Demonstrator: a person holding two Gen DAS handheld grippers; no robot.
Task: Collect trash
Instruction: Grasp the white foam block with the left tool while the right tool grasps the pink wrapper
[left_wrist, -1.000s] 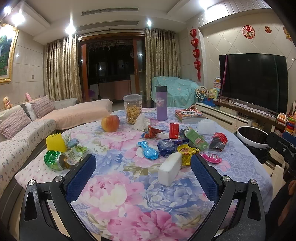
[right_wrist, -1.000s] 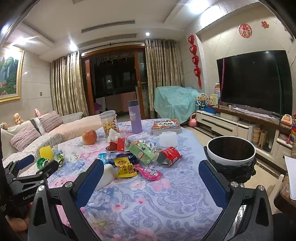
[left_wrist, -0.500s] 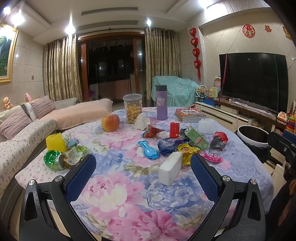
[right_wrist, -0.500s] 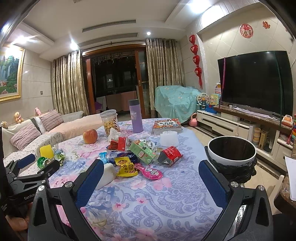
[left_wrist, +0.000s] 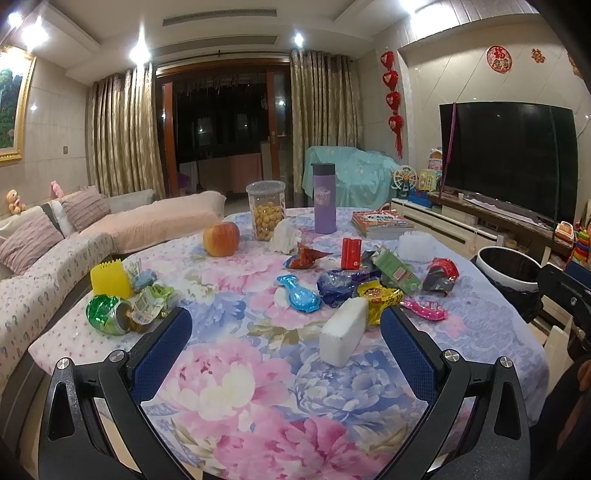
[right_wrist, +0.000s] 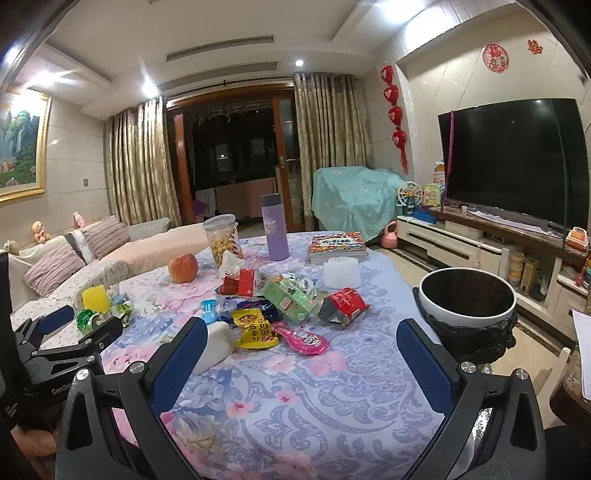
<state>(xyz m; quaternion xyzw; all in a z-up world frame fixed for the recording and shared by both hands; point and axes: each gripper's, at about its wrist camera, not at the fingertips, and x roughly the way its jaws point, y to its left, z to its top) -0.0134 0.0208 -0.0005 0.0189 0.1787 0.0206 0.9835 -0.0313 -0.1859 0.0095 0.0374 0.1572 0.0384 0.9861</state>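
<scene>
Several snack wrappers lie mid-table: a pink wrapper (right_wrist: 301, 338), a yellow packet (right_wrist: 253, 328), a green carton (right_wrist: 290, 299), a red bag (right_wrist: 345, 302), a blue wrapper (left_wrist: 297, 293). A white foam block (left_wrist: 343, 336) lies nearest the left gripper. A crushed green can (left_wrist: 107, 314) lies at the table's left edge. The bin (right_wrist: 467, 301), white with a black liner, stands off the table's right side. My left gripper (left_wrist: 286, 350) is open and empty above the near table edge. My right gripper (right_wrist: 301, 360) is open and empty, just short of the pink wrapper.
On the floral tablecloth (left_wrist: 229, 369) stand an apple (left_wrist: 221, 239), a snack jar (left_wrist: 266, 210), a purple flask (left_wrist: 324, 197), books (left_wrist: 382, 223), a yellow comb-like piece (left_wrist: 110, 278). A sofa (left_wrist: 55, 251) is left; a TV (right_wrist: 513, 162) and cabinet are right.
Both views have barely shifted; the right wrist view has tipped slightly lower. Nothing on the table moved and both grippers stay open.
</scene>
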